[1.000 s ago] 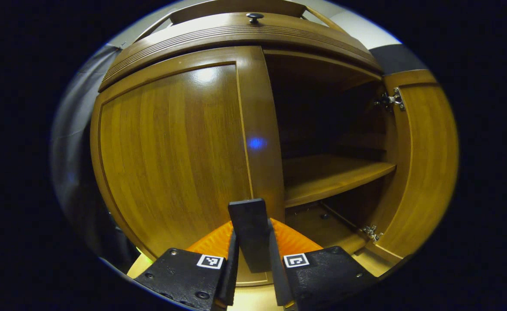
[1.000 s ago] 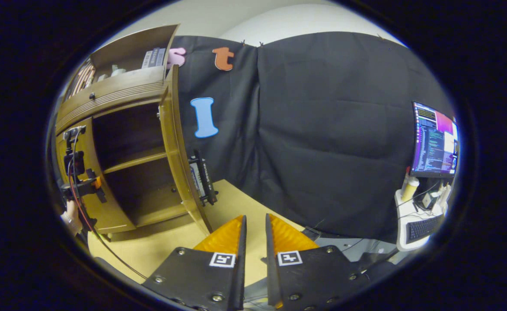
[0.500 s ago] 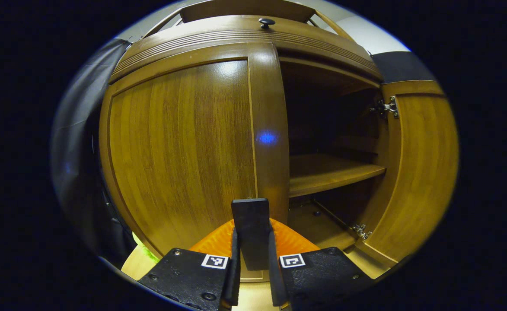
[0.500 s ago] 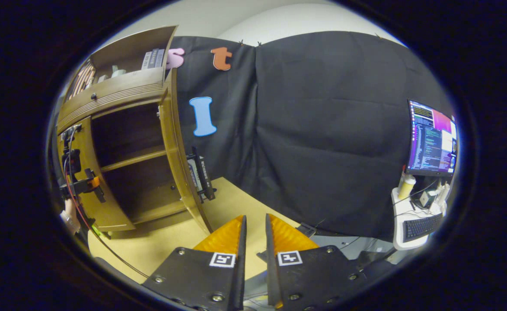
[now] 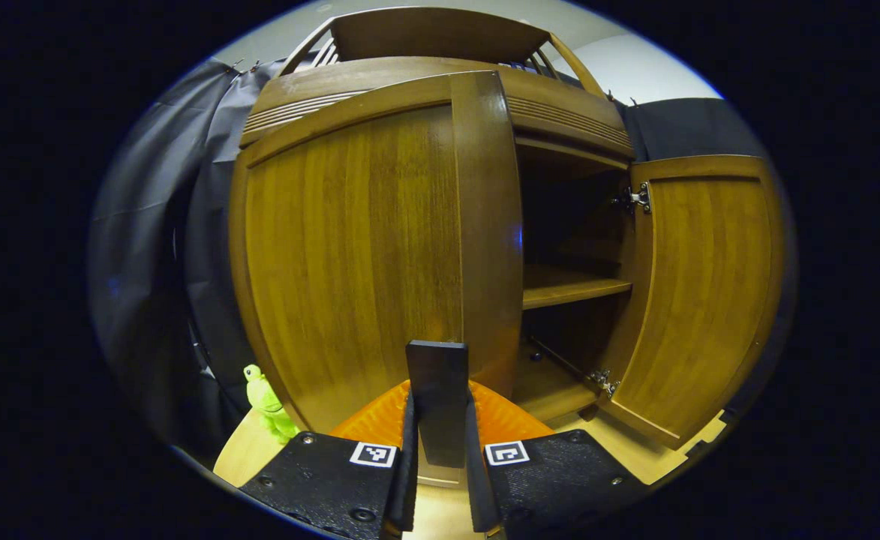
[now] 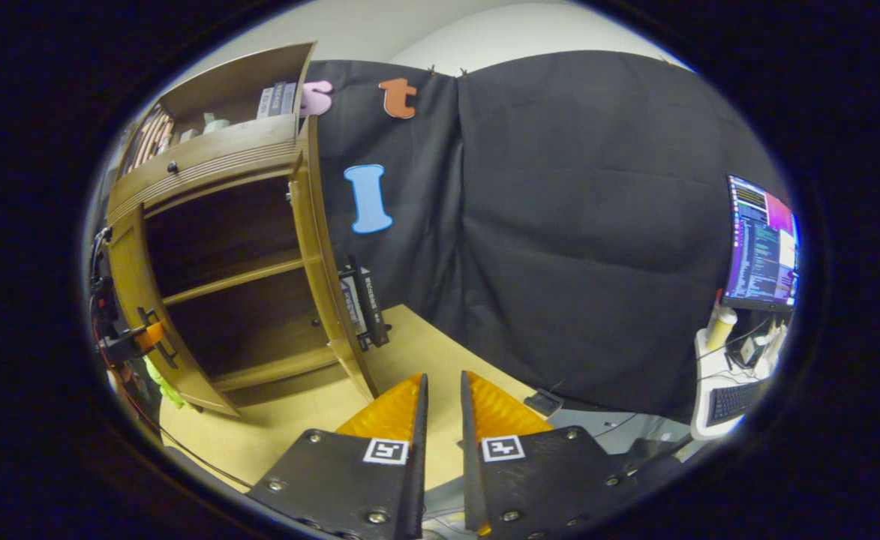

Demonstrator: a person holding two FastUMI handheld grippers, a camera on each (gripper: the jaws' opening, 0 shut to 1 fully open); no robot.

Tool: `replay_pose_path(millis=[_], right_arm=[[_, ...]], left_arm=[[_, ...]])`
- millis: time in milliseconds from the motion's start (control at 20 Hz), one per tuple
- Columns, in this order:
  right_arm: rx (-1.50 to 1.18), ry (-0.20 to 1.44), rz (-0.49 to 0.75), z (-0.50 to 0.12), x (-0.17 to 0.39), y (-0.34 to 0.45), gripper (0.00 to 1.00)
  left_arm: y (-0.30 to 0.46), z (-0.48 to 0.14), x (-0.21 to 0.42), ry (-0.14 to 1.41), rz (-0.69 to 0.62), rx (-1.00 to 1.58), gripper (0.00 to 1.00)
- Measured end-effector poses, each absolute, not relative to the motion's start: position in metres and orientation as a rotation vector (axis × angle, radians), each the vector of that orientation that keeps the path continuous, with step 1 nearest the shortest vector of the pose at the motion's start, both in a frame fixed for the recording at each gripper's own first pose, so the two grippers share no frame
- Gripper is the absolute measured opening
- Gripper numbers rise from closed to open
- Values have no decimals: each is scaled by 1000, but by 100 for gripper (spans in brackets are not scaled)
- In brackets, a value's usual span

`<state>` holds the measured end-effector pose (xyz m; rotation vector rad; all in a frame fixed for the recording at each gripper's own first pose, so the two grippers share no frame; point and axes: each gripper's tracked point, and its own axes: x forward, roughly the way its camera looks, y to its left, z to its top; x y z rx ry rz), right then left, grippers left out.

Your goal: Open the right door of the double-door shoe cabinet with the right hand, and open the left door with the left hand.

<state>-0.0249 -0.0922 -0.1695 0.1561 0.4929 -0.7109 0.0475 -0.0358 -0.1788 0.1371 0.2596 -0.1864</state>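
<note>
The wooden shoe cabinet [image 5: 440,82] stands close ahead in the left gripper view. Its left door [image 5: 357,255] is swung partway out, and my left gripper [image 5: 437,409] is shut on the door's black handle [image 5: 436,375]. The right door [image 5: 702,292] stands wide open, showing a shelf [image 5: 571,289]. In the right gripper view the cabinet [image 6: 214,157] is off to the left. The right door [image 6: 327,277] shows edge-on there, its black handle [image 6: 364,300] free. My right gripper [image 6: 440,409] is shut to a narrow slit over the floor, holding nothing. The left gripper [image 6: 136,341] shows at the left door [image 6: 136,300].
A small green toy [image 5: 267,401] stands on the tan floor [image 6: 297,420] by the left door's hinge side. Black cloth [image 6: 597,225] walls the booth. A monitor [image 6: 762,244] and keyboard [image 6: 732,401] sit on a desk far right. Books [image 6: 274,101] rest on the cabinet's top shelf.
My left gripper has pulled the left door farther out on its hinge, uncovering the green toy. The right gripper has hardly moved and stays away from the open right door.
</note>
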Motion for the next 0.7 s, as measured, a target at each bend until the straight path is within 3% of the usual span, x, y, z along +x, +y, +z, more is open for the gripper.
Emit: replay_pose_path(millis=[250,600,650,700], right_arm=[[151,489,-664,-167,-7,-92,21],[147,495,-561,-176,32,-78,21],[147,499,-546,-178,39,-74,26],[148,503,-529,-182,44,-71,21]], left_arm=[[-8,-173,14,265,-155,134,29],[43,-163,-26,265,-68,145,23],[51,-162,-30,266,-57,147,21],[59,-163,-32,269,-45,149,20]])
